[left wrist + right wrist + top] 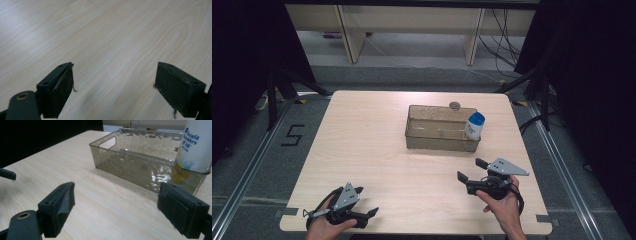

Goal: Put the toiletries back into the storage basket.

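Note:
A smoky clear plastic bin (439,129) stands on the far right part of the pale wooden table (372,145). A white shampoo bottle with a blue cap (475,125) stands upright inside the bin's right end. My right gripper (471,169) is held a little in front of the bin, open, with nothing between its jaws. The right gripper view shows the gripper (116,186) facing the bin (140,170) and the bottle (197,147). Near the table's front left edge my left gripper (367,201) is open, with bare wood between its jaws (113,67).
A small round grey object (455,105) lies on the table just behind the bin. Beyond the table are desk legs and cables on the floor, dark stands on both sides, and a "5" marked on the floor at the left.

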Demonstrator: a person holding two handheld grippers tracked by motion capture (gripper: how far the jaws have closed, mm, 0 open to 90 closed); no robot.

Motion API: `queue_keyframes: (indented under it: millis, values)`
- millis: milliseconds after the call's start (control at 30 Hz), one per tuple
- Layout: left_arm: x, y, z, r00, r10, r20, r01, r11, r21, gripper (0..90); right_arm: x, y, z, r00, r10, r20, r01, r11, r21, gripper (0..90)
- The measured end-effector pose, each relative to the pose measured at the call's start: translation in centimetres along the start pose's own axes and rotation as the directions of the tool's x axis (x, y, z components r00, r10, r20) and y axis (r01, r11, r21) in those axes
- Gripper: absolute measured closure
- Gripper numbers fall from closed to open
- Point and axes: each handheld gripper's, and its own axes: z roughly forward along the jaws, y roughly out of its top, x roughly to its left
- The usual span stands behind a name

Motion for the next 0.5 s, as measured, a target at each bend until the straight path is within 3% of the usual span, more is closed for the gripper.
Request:
queue_keyframes:
  millis: [33,100,167,367,500]
  values:
    - [0.01,0.0,0.01,1.0,0.002,0.0,-0.002,1.0,0.001,15.1,-0.03,-0.04,-0.08,0.9999,-0.009,-0.008,0.009,1.0,-0.002,15.6]
    - [-0.01,0.0,0.01,1.0,0.001,0.0,-0.001,1.0,0.001,15.1,0.29,-0.15,-0.23,0.9995,0.027,-0.016,-0.027,1.0,0.013,15.6]
    - [0.0,0.0,0.02,1.0,0.002,0.001,-0.002,1.0,0.002,15.1,0.16,-0.27,-0.14,0.9998,0.002,-0.018,-0.002,1.0,-0.003,15.6]
    - [0.01,0.0,0.0,1.0,0.001,-0.001,-0.001,1.0,0.001,15.1,0.37,-0.6,-0.59,0.9998,0.006,-0.021,-0.005,1.0,0.02,15.6]
    - [0.02,-0.01,0.0,1.0,0.0,-0.001,0.0,1.0,0.001,15.1,0.35,-0.77,-0.75,0.9996,0.001,-0.028,-0.001,1.0,-0.001,15.6]
